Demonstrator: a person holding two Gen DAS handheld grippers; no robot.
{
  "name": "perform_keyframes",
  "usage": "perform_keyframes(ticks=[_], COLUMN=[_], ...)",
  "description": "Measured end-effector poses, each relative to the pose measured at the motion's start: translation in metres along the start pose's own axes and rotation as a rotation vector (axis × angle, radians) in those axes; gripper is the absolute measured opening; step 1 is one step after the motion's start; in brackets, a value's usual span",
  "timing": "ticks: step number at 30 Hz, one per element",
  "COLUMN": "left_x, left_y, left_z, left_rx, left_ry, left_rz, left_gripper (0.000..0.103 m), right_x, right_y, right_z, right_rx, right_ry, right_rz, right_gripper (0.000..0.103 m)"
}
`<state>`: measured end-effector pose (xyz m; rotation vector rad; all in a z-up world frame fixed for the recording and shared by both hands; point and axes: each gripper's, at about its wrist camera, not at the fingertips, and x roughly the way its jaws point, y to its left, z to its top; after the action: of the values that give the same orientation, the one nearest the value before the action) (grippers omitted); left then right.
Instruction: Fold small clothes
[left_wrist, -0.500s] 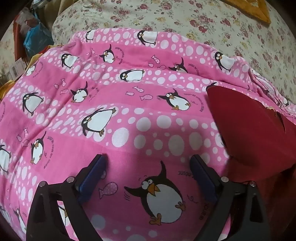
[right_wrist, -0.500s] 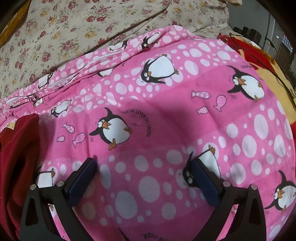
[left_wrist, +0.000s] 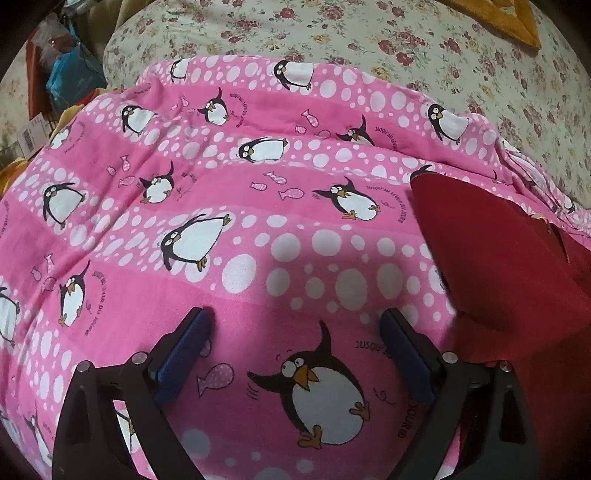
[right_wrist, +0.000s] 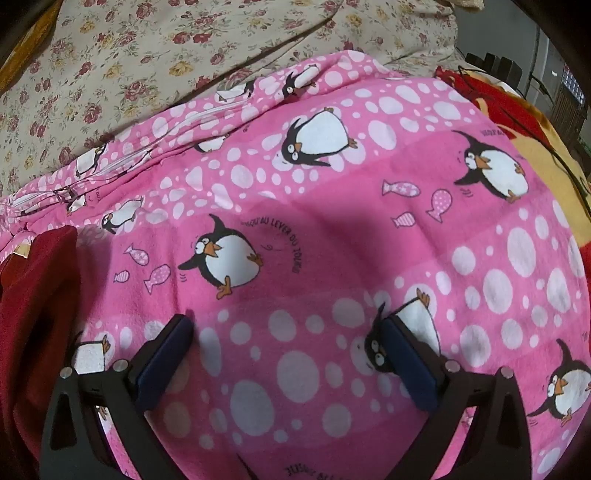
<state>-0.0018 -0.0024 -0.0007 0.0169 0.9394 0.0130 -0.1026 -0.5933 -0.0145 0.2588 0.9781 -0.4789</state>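
A pink penguin-print blanket (left_wrist: 229, 236) covered the bed, with a floral sheet (left_wrist: 406, 48) behind it. The red garment (left_wrist: 509, 266) lay between the two tools: at the right edge of the left camera's view and the left edge of the right's (right_wrist: 33, 314). The left gripper (left_wrist: 295, 332) hovered over the blanket with its jaws wide apart, holding nothing; the right gripper (right_wrist: 284, 332) was likewise spread and empty. The garment looked soft, light and limp, likely to sag and bunch. The near corner or hem seemed the sensible place to pinch.
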Motion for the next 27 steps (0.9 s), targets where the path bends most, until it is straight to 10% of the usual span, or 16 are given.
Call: perform_keyframes(ticks=[3,6,13,19,27], left_x=[-0.006,-0.033,-0.124,-0.130,-0.135], left_y=[-0.002,0.009,0.025,0.007,-0.043], left_z=[0.002,-0.001,-0.018,-0.016,-0.024], left_rx=[0.025,-0.070,-0.075,-0.008,-0.065], left_ry=[0.071,0.049,-0.258,-0.228,-0.205], left_rz=[-0.026,-0.029,0.053,0.045,-0.187], left_gripper=[0.075,0.044,0.045,0.045,0.045], right_x=[0.000,0.000,0.000,0.000,0.000], right_y=[0.000,0.000,0.000,0.000,0.000], right_z=[0.000,0.000,0.000,0.000,0.000], right_rx=[0.000,0.000,0.000,0.000,0.000], right_ry=[0.000,0.000,0.000,0.000,0.000], right_rz=[0.000,0.000,0.000,0.000,0.000], right_gripper=[0.103,0.103,0.103,0.103,0.103])
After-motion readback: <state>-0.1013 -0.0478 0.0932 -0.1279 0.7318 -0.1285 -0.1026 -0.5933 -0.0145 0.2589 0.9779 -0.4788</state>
